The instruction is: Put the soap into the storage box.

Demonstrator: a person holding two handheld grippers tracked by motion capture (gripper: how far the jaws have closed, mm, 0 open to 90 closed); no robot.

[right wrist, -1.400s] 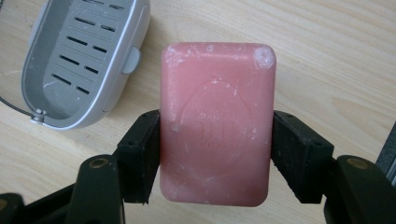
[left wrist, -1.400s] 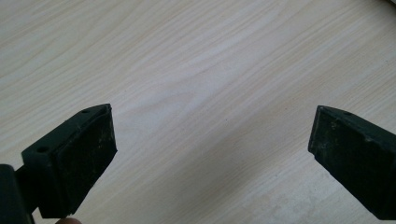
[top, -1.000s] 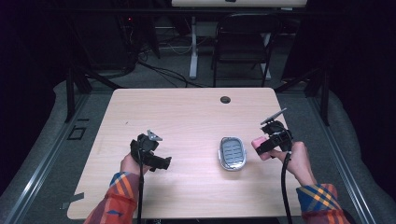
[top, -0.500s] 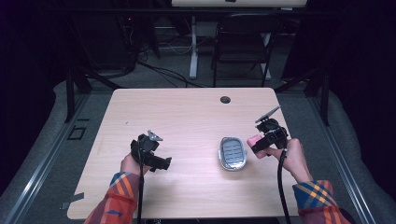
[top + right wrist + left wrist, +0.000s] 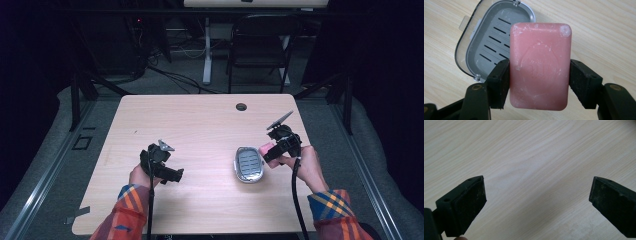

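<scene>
The right gripper [image 5: 539, 82] clamps a pink soap bar [image 5: 540, 66] across its sides and holds it in the air just right of the grey slotted soap dish [image 5: 249, 164], which lies empty on the table [image 5: 200, 125]. The grasp looks done — placing into the dish, if that is the aim, remains. The left gripper [image 5: 536, 205] idles at the near left, jaws wide apart — nothing between them.

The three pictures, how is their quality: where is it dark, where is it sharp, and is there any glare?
High view: the table is lit and the room around is nearly black; the image is soft. Right gripper view: the pink soap is sharp and evenly lit, and the grey soap dish behind it is clear too. Left gripper view: the wood grain is crisp, with a faint shadow between the fingers and no glare.
</scene>
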